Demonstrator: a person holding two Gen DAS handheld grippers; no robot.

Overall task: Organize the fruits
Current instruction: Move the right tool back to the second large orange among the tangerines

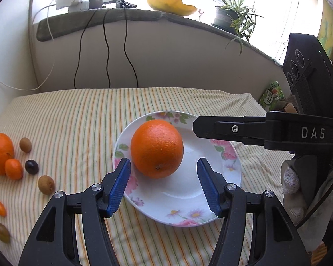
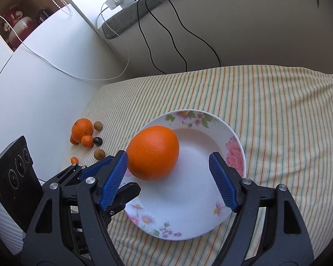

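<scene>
One orange (image 2: 153,153) sits on plate (image 2: 237,141); right tongs (image 2: 168,177) seemingly released.

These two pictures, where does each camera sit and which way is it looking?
Left wrist view: on the left gripper, looking down along its blue fingers at the orange on the plate; a gloved hand shows.
Right wrist view: on the right gripper, facing the same orange; no hand visible.
Shared: orange, plate, striped cloth, loose fruit.
</scene>
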